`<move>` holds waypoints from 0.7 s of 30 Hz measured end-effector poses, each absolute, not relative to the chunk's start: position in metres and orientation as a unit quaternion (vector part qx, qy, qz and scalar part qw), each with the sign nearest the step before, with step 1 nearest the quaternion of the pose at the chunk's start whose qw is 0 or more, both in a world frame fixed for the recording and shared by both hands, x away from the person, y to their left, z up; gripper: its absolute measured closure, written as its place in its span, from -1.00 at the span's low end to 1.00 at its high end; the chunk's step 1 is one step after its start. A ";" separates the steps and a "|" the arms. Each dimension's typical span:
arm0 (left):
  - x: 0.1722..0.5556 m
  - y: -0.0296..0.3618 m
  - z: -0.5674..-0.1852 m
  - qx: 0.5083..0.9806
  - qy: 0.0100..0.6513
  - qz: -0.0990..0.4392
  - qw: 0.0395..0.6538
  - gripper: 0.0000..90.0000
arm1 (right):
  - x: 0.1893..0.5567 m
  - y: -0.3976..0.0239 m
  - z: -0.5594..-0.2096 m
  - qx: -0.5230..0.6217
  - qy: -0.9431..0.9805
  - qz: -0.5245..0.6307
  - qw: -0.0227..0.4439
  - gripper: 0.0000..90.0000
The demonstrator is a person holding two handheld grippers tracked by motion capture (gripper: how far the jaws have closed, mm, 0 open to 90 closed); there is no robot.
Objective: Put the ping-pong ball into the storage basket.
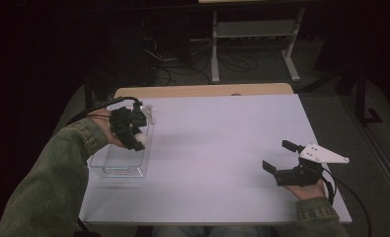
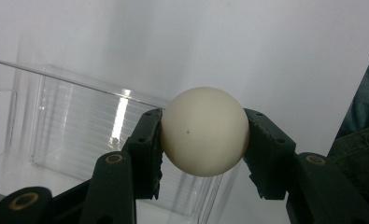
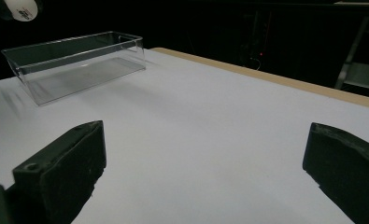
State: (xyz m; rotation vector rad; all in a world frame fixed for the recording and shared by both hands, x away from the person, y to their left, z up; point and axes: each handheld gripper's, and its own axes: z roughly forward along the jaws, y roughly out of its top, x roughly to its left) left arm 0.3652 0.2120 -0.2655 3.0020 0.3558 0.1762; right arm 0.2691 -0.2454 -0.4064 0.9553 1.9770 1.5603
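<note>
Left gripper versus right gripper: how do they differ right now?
The left gripper is shut on the white ball; the right gripper is open, nothing between its jaws. The left is held over the clear bin; the right sits low at the table's opposite side. Both have black jaws.

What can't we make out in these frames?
- Ball height over the bin: no view settles it.
- Ball in the high view: small, partly covered by the left gripper.
- Bin's near end, left gripper view: hidden behind jaws and ball.
- Ball in the right gripper view: cut off by the top edge.
- Right gripper: jaw tips cut off in its own view.
</note>
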 end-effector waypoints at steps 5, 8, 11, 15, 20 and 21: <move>0.366 0.217 -0.267 0.989 0.125 0.058 0.055 0.14 | 0.269 -0.245 -0.406 0.346 0.716 0.564 0.222 -1.00; 0.366 0.220 -0.267 0.989 0.128 0.057 0.055 0.14 | 0.269 -0.245 -0.406 0.346 0.716 0.564 0.222 -1.00; 0.367 0.223 -0.268 0.988 0.132 0.056 0.053 0.14 | 0.269 -0.245 -0.407 0.346 0.716 0.564 0.223 -1.00; 0.368 0.227 -0.271 0.988 0.134 0.054 0.049 0.14 | 0.269 -0.245 -0.407 0.345 0.716 0.564 0.223 -1.00; 0.370 0.231 -0.275 0.988 0.138 0.052 0.047 0.14 | 0.269 -0.245 -0.407 0.345 0.717 0.563 0.223 -1.00; 0.370 0.232 -0.275 0.988 0.140 0.051 0.046 0.14 | 0.269 -0.245 -0.407 0.345 0.717 0.563 0.222 -1.00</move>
